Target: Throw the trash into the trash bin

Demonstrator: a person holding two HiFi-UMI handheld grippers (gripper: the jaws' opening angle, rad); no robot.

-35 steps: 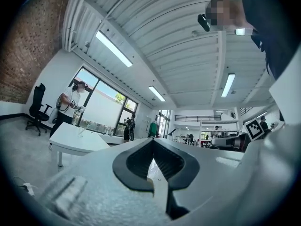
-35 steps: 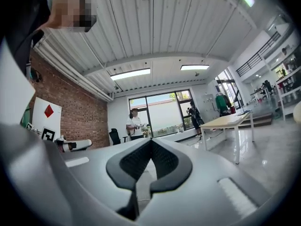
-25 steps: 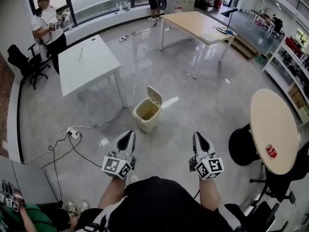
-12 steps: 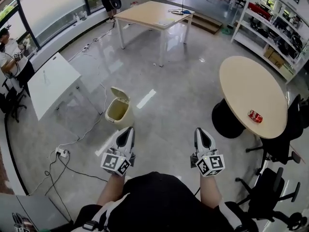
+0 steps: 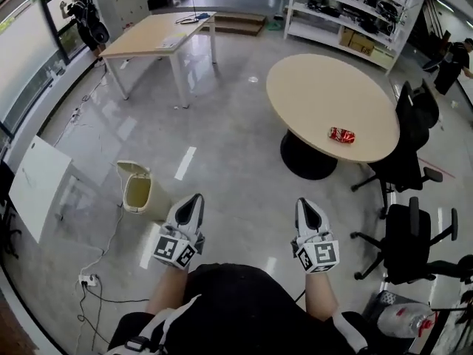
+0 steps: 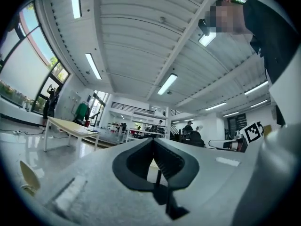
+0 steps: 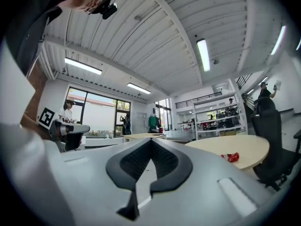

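The trash is a crushed red can (image 5: 341,134) lying on the round beige table (image 5: 318,87) ahead and to the right. The right gripper view shows the can (image 7: 230,157) on that table (image 7: 221,147) too. A cream trash bin (image 5: 138,192) with its lid up stands on the floor at the left, close to my left gripper (image 5: 194,200); its lid (image 6: 26,175) shows low in the left gripper view. My right gripper (image 5: 305,205) is held level beside the left one, well short of the table. Both grippers (image 6: 152,141) (image 7: 150,141) have their jaws together with nothing between them.
Two black office chairs (image 5: 410,135) (image 5: 414,239) stand right of the round table. A long wooden table (image 5: 159,35) is far left, and shelves (image 5: 355,13) line the back. A white table (image 5: 37,187) and a power strip with cables (image 5: 87,279) are at the left.
The whole view has swung to the right: the bin has slid to the left edge, and the round table with the can has come in ahead. Both grippers stay shut, side by side.
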